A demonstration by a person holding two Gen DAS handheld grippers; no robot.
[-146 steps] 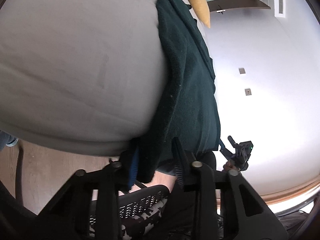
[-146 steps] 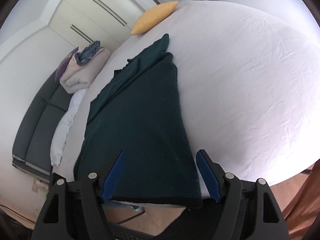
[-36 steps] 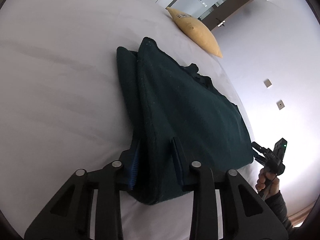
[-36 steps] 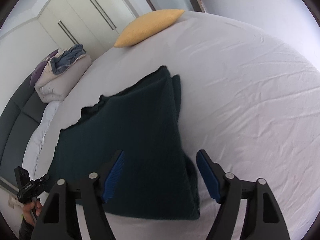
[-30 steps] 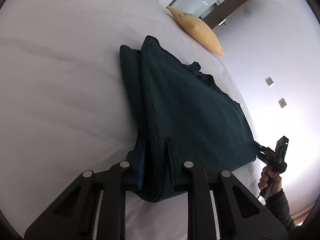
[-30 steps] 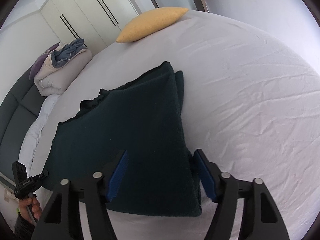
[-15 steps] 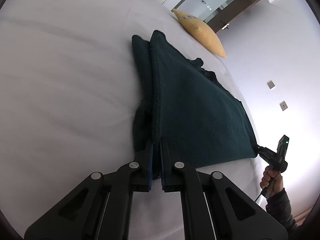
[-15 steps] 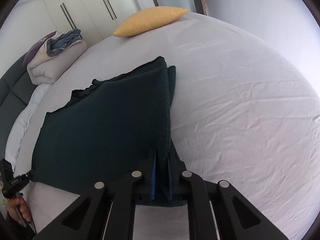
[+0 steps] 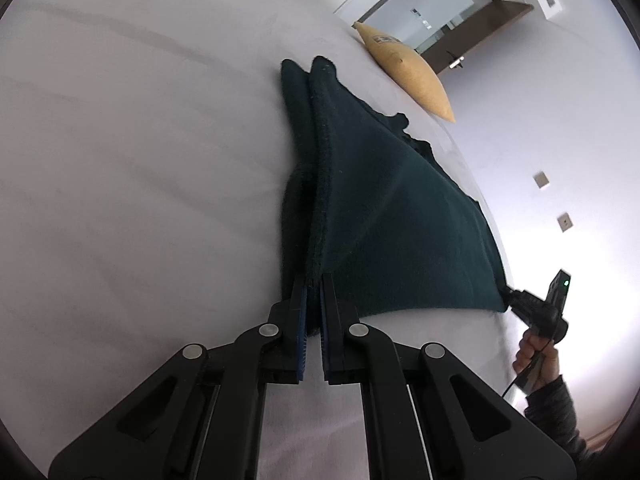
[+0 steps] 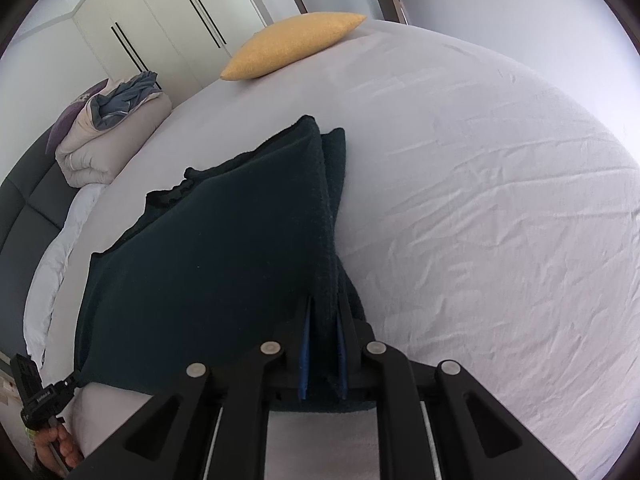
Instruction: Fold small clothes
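The dark green fleece garment, soft and limp, is lying near the white bed's front edge. L gripper and R gripper are both pinching its front corners, jaws nearly closed; R has just been closing. Corners are giving the best hold.

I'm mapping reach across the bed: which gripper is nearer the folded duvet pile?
Left, likely. The left gripper holds the dark garment on the side of the duvet pile; the right gripper grips its opposite corner, farther across the bed.
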